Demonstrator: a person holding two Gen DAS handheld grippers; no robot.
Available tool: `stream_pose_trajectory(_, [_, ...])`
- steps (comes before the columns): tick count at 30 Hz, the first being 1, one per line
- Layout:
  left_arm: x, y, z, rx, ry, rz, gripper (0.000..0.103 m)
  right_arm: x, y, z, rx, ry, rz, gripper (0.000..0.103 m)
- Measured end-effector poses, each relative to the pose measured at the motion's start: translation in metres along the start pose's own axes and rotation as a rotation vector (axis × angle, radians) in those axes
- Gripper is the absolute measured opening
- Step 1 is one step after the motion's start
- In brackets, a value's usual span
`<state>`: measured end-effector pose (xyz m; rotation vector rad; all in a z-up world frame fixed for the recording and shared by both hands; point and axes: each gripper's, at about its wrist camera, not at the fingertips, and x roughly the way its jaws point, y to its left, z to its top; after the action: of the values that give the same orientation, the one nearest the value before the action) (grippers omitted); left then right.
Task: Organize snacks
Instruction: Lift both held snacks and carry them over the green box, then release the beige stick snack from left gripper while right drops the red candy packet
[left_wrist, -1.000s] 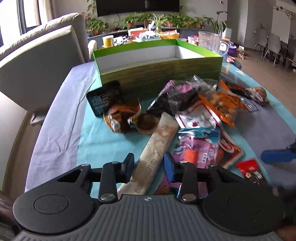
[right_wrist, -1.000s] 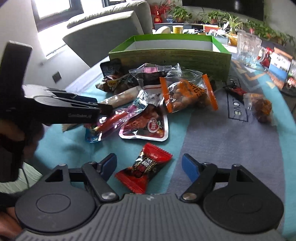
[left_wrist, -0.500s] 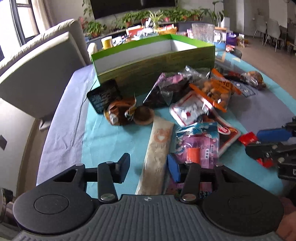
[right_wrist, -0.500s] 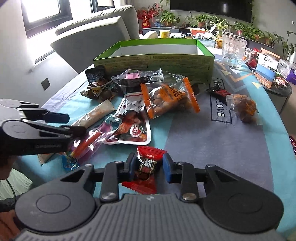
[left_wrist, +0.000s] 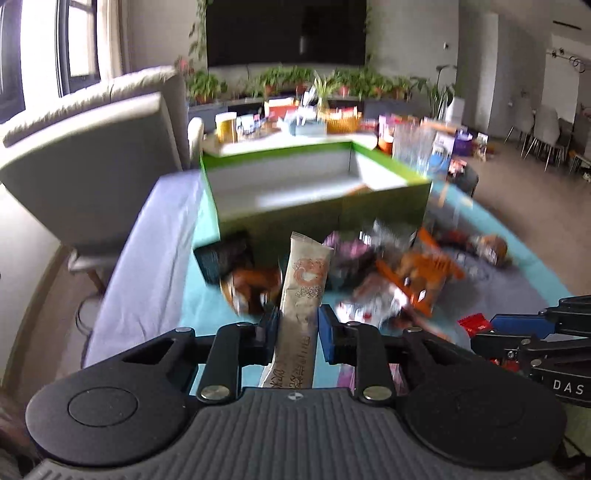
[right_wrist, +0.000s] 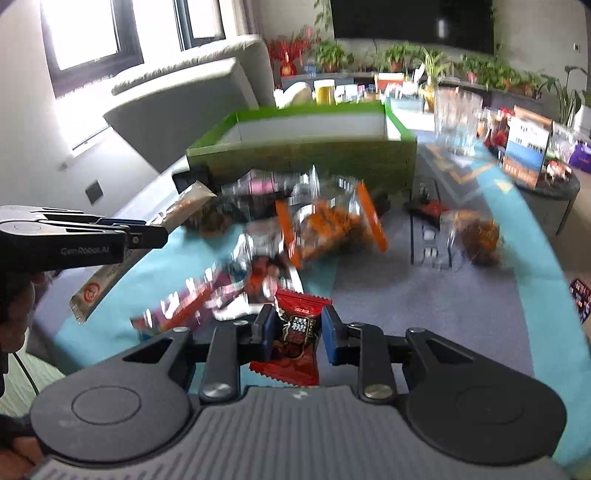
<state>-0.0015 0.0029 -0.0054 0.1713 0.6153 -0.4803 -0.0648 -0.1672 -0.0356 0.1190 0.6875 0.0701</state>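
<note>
Left wrist view: your left tool points down and forward toward the green box, its jaws clamped tight on one long beige stick packet. The packet stands up between the blue pads, its top end lifted clear of the counter and rising in front of the box's near wall. The box is open and sits at the far side of the snack pile. Beyond the packet you have one dark square pouch, one brown wrapped snack, one purple bag and one orange-striped clear bag (all blurred, so a finer count is not possible). At the right edge your right tool reaches in level, one red candy wrapper showing at its tip.

Right wrist view: your right tool also tilts down toward the counter. Its jaws are closing, and the two blue pads press on one red candy wrapper with dark print, held upright between them. At the left your left tool comes in sideways, carrying the beige stick packet slanted above the teal cloth. The green box stands behind the pile; one orange-striped bag lies in the middle, and one clear bag of brown snacks lies apart at the right. Your hand shows dimly at the left edge.
</note>
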Motion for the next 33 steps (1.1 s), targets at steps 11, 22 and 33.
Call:
stream_pose_trajectory(11, [0.012,-0.003,0.051,0.006,-0.126,0.017,0.022,-0.001,-0.001,0.036,-0.013,-0.100,0.002,0.026])
stream_pose_trajectory(22, [0.046,0.003,0.097,0.001,-0.187,0.039,0.022,0.017,-0.009,0.080,-0.007,-0.165,0.021,0.026])
stream_pose_trajectory(33, [0.084,0.007,0.127,-0.016,-0.195,0.057,0.022,0.047,-0.035,0.134,0.082,-0.256,0.010,0.026])
